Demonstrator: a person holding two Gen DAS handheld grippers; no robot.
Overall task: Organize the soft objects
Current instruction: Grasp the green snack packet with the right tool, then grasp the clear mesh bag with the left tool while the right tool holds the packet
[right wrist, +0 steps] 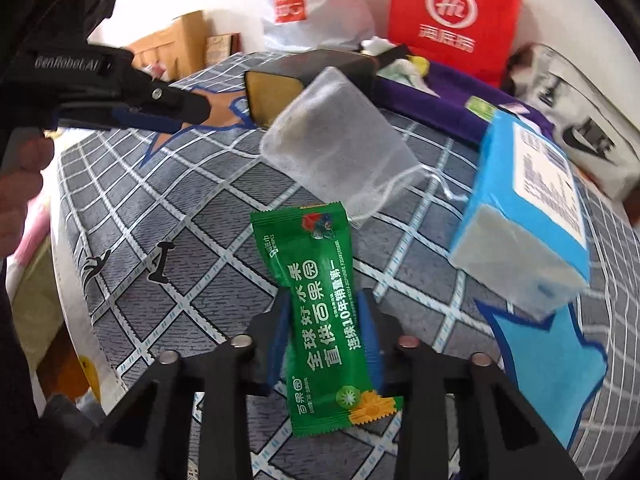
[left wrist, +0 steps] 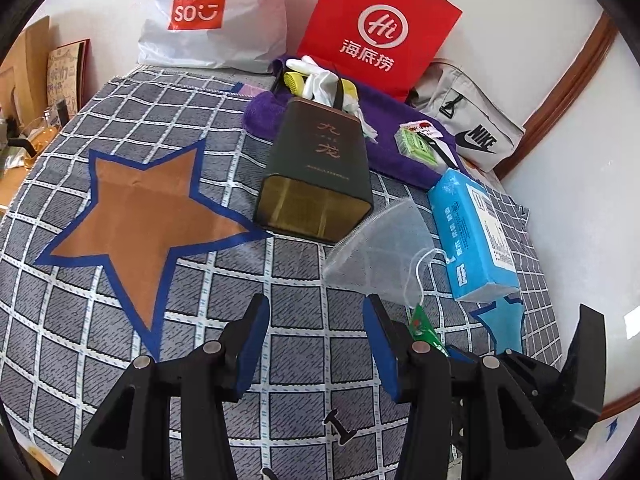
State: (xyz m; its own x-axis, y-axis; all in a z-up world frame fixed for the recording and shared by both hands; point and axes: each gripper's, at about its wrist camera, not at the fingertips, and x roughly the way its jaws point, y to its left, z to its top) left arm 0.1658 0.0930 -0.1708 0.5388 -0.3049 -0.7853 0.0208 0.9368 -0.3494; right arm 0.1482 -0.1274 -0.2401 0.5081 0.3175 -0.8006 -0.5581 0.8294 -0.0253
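Observation:
My right gripper is shut on a green wet-wipe packet, which lies lengthwise between the blue pads above the checked cloth. The same packet shows in the left wrist view, just right of my left gripper. That gripper is open with only cloth between its fingers. A grey mesh drawstring pouch lies beyond both grippers. To its right is a blue tissue pack. A dark tin box lies on its side, open mouth toward me. My left gripper reaches in from the left in the right wrist view.
Behind the tin, a purple towel carries white gloves and a small green packet. A red paper bag, a white Miniso bag and a grey Nike pouch line the wall. The cloth's orange star is bare.

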